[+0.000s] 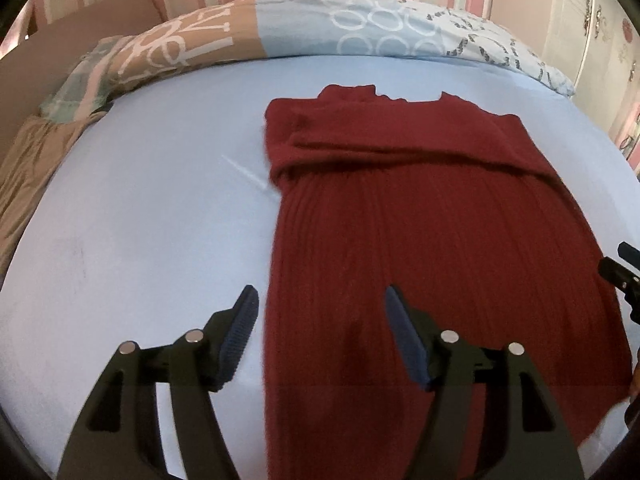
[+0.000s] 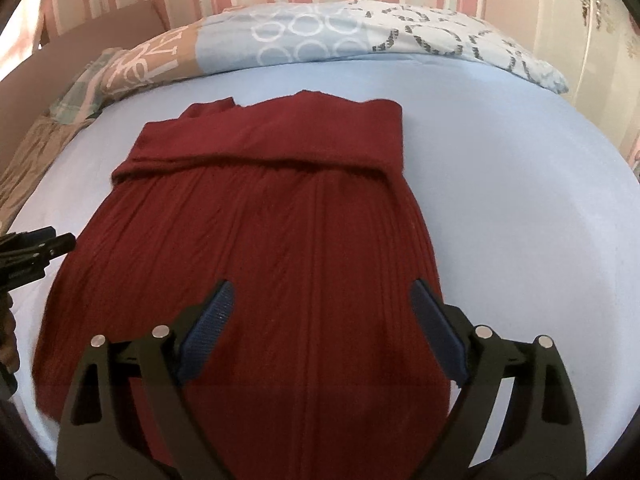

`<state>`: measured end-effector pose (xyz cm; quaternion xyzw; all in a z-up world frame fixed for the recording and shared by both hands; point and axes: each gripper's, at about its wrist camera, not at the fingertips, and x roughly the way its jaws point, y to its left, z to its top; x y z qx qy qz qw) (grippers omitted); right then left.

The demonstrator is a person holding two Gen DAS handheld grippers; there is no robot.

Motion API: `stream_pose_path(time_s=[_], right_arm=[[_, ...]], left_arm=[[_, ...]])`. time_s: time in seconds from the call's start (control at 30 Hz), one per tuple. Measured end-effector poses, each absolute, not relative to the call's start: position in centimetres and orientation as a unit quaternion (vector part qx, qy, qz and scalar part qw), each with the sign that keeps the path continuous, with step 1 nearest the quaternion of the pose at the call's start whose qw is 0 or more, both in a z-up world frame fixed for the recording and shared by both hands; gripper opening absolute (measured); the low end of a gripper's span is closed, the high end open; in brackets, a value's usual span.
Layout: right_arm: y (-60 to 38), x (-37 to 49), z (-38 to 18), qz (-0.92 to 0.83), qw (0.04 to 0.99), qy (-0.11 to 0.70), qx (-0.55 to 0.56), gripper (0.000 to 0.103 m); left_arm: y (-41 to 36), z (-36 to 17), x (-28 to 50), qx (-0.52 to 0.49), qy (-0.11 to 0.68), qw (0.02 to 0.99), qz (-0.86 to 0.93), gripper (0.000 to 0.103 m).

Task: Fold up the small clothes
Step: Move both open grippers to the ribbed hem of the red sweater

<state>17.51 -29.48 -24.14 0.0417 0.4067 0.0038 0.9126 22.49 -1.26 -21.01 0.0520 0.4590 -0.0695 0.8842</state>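
Dark red ribbed sweater (image 2: 256, 240) lying flat on pale blue sheet (image 2: 520, 200), sleeves folded across far end. Left gripper (image 1: 320, 300) and right gripper (image 2: 320, 292) hovering over near hem, jaws spread, grasping nothing.

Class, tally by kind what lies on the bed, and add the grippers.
Dark red knitted garment: 1
Patterned pillow: 1
Grippers: 2, left gripper and right gripper
Total: 4
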Motion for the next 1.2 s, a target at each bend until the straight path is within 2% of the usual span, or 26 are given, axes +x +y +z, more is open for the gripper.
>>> stream_pose_path(time_s=[0.47, 0.63, 0.73, 1.2], right_arm=[[-28.0, 8.4, -22.7, 0.002, 0.926, 0.377, 0.001, 0.087], [-28.4, 6.7, -24.0, -0.002, 0.922, 0.386, -0.005, 0.082], [-28.9, 6.0, -24.8, -0.002, 0.92, 0.392, 0.004, 0.081], [-30.1, 3.1, -27.9, -0.007, 0.908, 0.419, 0.014, 0.082]], left_arm=[[-1.3, -18.8, 13.9, 0.044, 0.434, 0.897, -0.075, 0.072], [-1.8, -20.0, 12.1, 0.052, 0.434, 0.897, -0.07, 0.073], [-1.5, -21.5, 10.9, 0.056, 0.448, 0.89, -0.064, 0.081], [2.2, -25.3, 7.1, 0.012, 0.482, 0.872, -0.08, 0.081]])
